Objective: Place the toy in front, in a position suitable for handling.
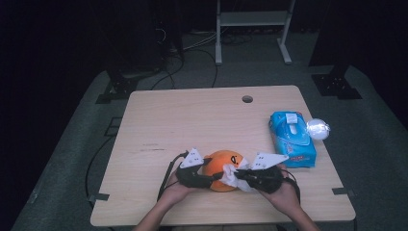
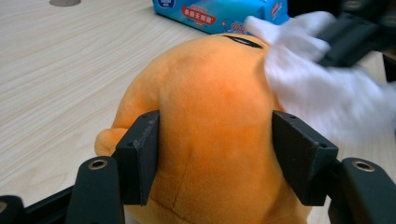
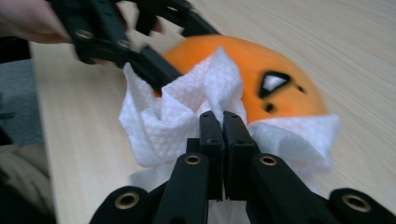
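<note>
**Orange plush clamped and wiped with a white tissue**

High view: orange plush toy (image 1: pixel 220 168) sits low centre of frame, near the front edge of the wooden table (image 1: pixel 192 120). Left gripper (image 1: pixel 204 179) comes in from lower left, held in the person's left hand (image 1: pixel 175 192); right gripper (image 1: pixel 239 174) comes in from lower right, held in the right hand (image 1: pixel 284 192). Both meet at the plush. White tissue (image 1: pixel 233 175) is bunched between the right gripper and the toy's right side.

Left gripper view: plush (image 2: pixel 210 116) takes up the centre, both black jaws pressed against its sides, one left, one right, so the jaws are clamped on the toy, part-way closed. Tissue (image 2: pixel 317 93) in upper right, blurred, lying on the plush top, with the other gripper above it.

Right gripper view: jaws together at lower centre, pinching the tissue (image 3: pixel 187 112), which fans out above and to both sides of them. Plush (image 3: pixel 271 88) behind the tissue, black eye mark facing the camera. Other gripper (image 3: pixel 144 60) in upper left, touching the toy.

Blue tissue pack (image 1: pixel 292 138) lies on the right side of the table, well apart from the plush. A shiny round thing (image 1: pixel 318 129) sits just beside the pack, right of it; cannot tell what it is. Round hole (image 1: pixel 247 99) in the table top, upper centre.
</note>
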A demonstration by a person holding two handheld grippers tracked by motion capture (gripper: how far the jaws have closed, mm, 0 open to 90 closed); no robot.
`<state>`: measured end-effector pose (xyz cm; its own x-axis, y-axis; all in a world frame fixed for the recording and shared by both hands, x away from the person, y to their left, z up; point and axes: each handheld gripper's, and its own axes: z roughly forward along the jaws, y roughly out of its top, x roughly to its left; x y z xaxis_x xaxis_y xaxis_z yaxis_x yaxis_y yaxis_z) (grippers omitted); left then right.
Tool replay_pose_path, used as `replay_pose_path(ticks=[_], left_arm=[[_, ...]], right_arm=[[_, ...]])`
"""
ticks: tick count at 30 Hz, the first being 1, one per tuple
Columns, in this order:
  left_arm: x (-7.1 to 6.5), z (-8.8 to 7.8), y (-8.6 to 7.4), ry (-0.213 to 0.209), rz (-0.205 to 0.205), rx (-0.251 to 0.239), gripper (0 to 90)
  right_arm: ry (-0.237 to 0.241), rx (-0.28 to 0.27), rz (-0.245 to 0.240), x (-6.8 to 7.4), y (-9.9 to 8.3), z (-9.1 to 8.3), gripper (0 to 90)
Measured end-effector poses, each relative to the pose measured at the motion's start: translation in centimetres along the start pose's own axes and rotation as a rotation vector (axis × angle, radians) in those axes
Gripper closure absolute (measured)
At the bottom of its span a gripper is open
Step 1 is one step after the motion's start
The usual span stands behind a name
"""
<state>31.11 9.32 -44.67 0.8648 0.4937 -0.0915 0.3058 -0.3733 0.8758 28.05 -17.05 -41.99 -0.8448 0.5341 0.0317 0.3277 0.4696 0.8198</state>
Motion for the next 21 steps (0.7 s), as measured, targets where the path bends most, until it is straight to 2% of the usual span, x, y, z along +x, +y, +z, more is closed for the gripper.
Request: replay_pose_path(ticks=[1,3,4,5,6,8,11,13,15,17,19,20,21], left_arm=[[0.3,0.0,-0.1,-0.017,-0.006,-0.009,34.9],[0.4,-0.1,-0.2,-0.030,-0.010,-0.013,34.3],[0.4,-0.1,-0.2,-0.030,-0.010,-0.013,33.8],[0.4,0.0,-0.2,-0.028,-0.008,-0.016,33.4],[0.3,0.1,-0.2,-0.024,0.002,-0.013,33.0],[0.0,0.1,-0.1,-0.019,0.018,-0.009,32.8],[-0.4,0.1,-0.2,-0.002,0.037,-0.004,32.6],[-0.5,-0.2,-0.1,0.011,0.045,-0.003,29.3],[-0.6,-0.3,0.0,0.009,0.043,-0.017,22.7],[-0.5,-0.5,0.3,0.011,0.033,-0.056,22.0],[-0.7,-0.4,0.3,0.016,0.041,-0.051,25.6],[-1.3,-0.1,0.2,0.039,0.091,-0.026,30.9],[-1.3,-0.1,0.2,0.039,0.091,-0.026,31.4]], right_arm=[[-0.025,0.003,0.029,-1.0,-0.4,-0.3,87.4],[-0.065,0.009,0.060,-2.1,-0.8,-0.7,87.4],[-0.065,0.009,0.060,-2.1,-0.8,-0.7,87.4],[-0.086,0.001,0.100,-3.0,-1.0,-1.0,87.4],[-0.085,-0.012,0.119,-3.2,-1.0,-1.1,87.4],[-0.055,-0.048,0.139,-3.2,-0.7,-1.2,87.3],[-0.030,-0.076,0.118,-2.5,0.2,-0.8,87.2],[-0.022,-0.061,0.107,-2.2,0.2,-0.2,87.2],[-0.015,-0.054,0.106,-2.2,0.1,0.0,87.3],[0.000,-0.026,0.094,-2.1,-0.3,0.2,87.4],[0.011,-0.024,0.094,-2.0,-0.3,0.1,87.3],[0.012,-0.032,0.096,-1.9,-0.3,-0.3,87.2],[0.006,-0.040,0.098,-1.9,-0.2,-0.5,87.1]])
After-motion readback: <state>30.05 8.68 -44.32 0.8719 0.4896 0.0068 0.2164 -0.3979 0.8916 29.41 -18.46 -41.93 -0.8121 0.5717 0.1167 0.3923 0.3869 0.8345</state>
